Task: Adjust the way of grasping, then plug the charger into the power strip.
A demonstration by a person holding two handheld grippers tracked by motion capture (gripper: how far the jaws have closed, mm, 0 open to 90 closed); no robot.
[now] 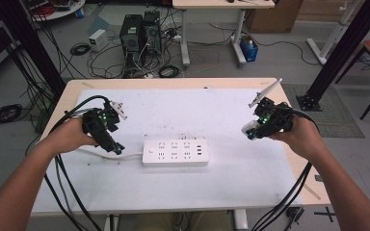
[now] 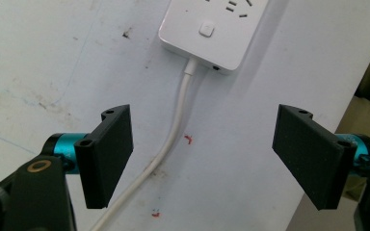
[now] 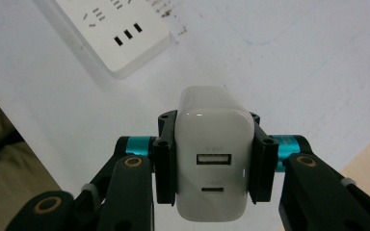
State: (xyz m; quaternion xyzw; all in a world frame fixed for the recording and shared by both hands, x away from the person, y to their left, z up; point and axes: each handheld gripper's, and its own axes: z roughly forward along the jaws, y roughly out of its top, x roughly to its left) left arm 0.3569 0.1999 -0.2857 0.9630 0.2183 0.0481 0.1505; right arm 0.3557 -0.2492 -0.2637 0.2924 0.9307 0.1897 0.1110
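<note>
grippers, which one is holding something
The right gripper: it is shut on the white charger. The left gripper is open over the power strip's cable.

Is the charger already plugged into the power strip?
No, the right gripper holds the charger above the table, apart from the power strip.

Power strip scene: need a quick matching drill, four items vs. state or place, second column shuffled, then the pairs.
Items:
1. charger
2. power strip
3. left gripper
4. strip cord

States or places:
A. jaws open, nothing between the pads
B. clamped between the right gripper's jaws, USB ports facing the camera
C. lies flat mid-table, no plug in it
D. runs across the table from the strip's switch end, under the open jaws

Pairs: 1-B, 2-C, 3-A, 4-D
</note>
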